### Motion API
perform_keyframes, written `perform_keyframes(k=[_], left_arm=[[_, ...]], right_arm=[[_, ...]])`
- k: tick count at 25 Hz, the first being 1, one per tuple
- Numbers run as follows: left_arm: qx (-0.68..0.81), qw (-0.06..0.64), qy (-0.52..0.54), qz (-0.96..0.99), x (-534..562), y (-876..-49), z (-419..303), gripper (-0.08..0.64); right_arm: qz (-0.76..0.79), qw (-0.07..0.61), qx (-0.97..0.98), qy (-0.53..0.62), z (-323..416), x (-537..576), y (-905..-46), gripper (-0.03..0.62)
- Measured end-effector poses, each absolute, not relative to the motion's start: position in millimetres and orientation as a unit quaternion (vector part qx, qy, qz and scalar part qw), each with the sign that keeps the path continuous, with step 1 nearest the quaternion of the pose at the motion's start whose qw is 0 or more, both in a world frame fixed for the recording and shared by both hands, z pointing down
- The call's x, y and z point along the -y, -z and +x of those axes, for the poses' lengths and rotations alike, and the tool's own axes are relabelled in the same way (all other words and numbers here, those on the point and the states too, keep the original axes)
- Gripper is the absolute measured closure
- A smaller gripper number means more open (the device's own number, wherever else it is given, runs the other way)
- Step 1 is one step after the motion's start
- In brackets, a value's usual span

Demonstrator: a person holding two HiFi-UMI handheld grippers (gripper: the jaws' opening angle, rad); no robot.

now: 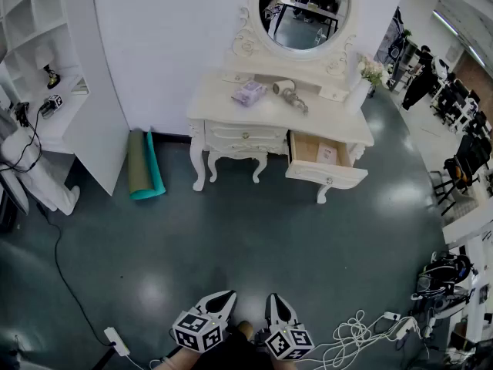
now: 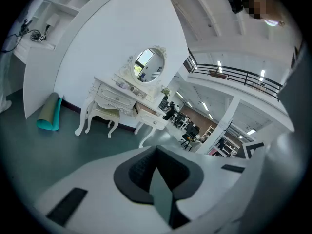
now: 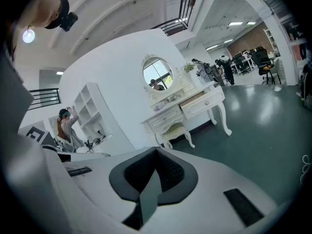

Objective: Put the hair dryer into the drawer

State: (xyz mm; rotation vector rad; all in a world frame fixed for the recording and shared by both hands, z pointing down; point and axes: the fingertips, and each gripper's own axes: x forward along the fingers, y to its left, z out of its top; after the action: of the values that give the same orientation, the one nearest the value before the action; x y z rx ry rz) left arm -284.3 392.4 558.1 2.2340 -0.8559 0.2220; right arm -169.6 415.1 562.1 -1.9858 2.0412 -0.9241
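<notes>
The grey hair dryer (image 1: 291, 95) lies on top of the white dressing table (image 1: 223, 110), far across the floor from me. The table's right-hand drawer (image 1: 325, 163) stands pulled out, with a pale packet inside. Both grippers are low at the bottom of the head view, close to my body. My left gripper (image 1: 226, 296) is shut and empty, its pads meeting (image 2: 156, 151). My right gripper (image 1: 276, 299) is likewise shut on nothing (image 3: 156, 153). The open drawer (image 2: 149, 114) (image 3: 203, 101) shows small in both gripper views.
On the tabletop lie a purple packet (image 1: 249, 92) and a vase of flowers (image 1: 363, 82), under an oval mirror (image 1: 304, 6). A rolled teal mat (image 1: 144, 165) leans by the wall. White shelves (image 1: 46, 68) stand left. Cables (image 1: 358, 334) and a power strip (image 1: 117, 341) lie on the floor near me.
</notes>
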Motion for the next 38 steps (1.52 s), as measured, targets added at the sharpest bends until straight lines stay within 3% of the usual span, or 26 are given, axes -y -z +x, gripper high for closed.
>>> perform_keyframes(k=[11, 26, 38], left_arm=[[0.346, 0.337, -0.050, 0.874, -431, -539, -236, 0.541], [0.357, 0.313, -0.044, 0.879, -459, -530, -211, 0.541], [0.337, 0.311, -0.056, 0.887, -423, -538, -183, 0.541]], right_arm=[[-0.628, 0.063, -0.741, 0.228, -144, -446, -527, 0.583], [-0.634, 0.089, -0.735, 0.222, -107, -477, -520, 0.581], [-0.645, 0.092, -0.724, 0.226, -83, -447, -528, 0.580]])
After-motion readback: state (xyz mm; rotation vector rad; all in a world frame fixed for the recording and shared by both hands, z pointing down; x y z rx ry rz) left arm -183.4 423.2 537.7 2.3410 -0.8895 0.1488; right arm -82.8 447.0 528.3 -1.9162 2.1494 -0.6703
